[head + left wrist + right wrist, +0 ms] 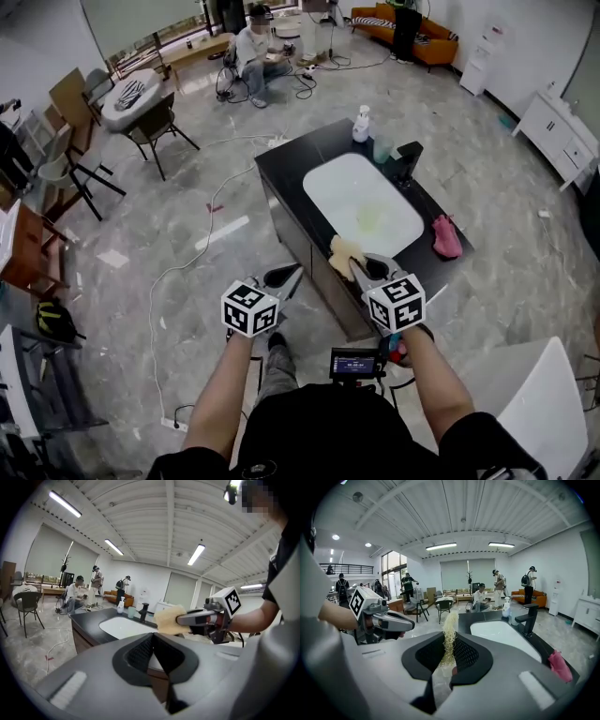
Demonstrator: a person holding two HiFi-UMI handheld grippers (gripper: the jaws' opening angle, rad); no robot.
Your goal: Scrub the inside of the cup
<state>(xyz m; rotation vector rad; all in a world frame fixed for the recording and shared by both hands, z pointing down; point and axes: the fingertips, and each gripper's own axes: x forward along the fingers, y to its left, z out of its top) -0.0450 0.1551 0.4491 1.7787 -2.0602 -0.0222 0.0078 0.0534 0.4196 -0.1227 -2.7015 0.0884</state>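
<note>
A pale green translucent cup (382, 150) stands at the far end of the black counter (281, 173), between a spray bottle (361, 124) and the black faucet (408, 161); it also shows small in the left gripper view as the cup (131, 611). My right gripper (356, 263) is shut on a yellow scrub sponge (343, 251), held over the counter's near end. In its own view the sponge's fibres (449, 629) stick up between the jaws. My left gripper (289, 275) is shut and empty, just off the counter's near left corner. Both are far from the cup.
A white sink (361, 202) fills the counter's middle. A pink cloth (446, 236) lies on its right edge. Chairs (155, 127) and tables stand on the floor at left, cables trail there, and a person (255, 52) sits beyond. A white table corner (534, 394) is at lower right.
</note>
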